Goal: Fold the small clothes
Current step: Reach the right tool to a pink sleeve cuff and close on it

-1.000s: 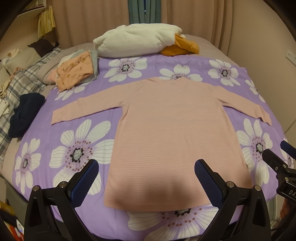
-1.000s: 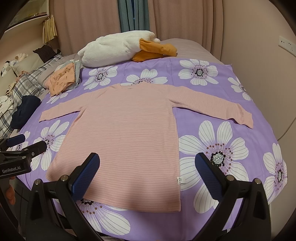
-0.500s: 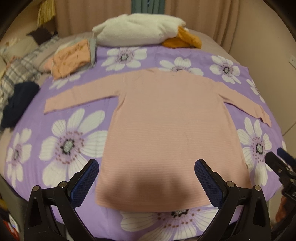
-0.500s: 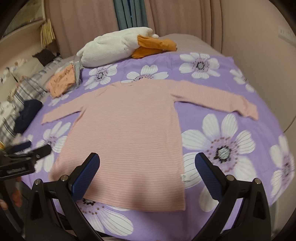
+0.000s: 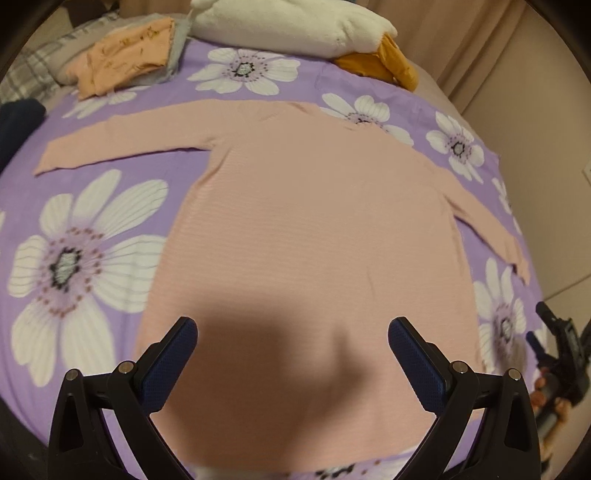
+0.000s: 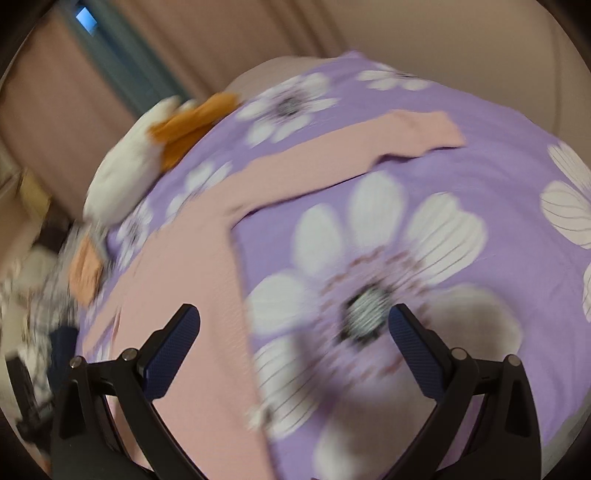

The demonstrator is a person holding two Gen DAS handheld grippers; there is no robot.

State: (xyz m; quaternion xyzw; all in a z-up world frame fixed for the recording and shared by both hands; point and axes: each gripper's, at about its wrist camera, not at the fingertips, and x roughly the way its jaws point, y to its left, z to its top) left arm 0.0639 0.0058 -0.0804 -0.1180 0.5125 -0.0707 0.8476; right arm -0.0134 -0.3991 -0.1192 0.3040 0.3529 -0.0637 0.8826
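The pink long-sleeved top [image 5: 314,229] lies flat and spread on the purple floral bedspread [image 5: 85,258], hem at the near edge of the bed, neckline toward the far edge where the white plush toy [image 5: 295,22] rests. Its long axis runs from near edge to far edge; both sleeves extend sideways, roughly at right angles to that axis. The left gripper [image 5: 293,354] hovers over the hem region, jaws apart, holding nothing. The right gripper [image 6: 293,339] is beside the garment's right side edge, jaws likewise apart and empty, above a printed flower; this view is motion-blurred, so contact cannot be confirmed. The step in hand appears to be the approach for the first grasp. Recommended practice: bring each gripper down onto a fabric edge, pinch only the garment and not the bedspread, and carry the right sleeve [image 6: 332,155] inward across the body along a fold line parallel to the long axis. The folded orange garment [image 5: 125,55] near the far left corner is well clear.
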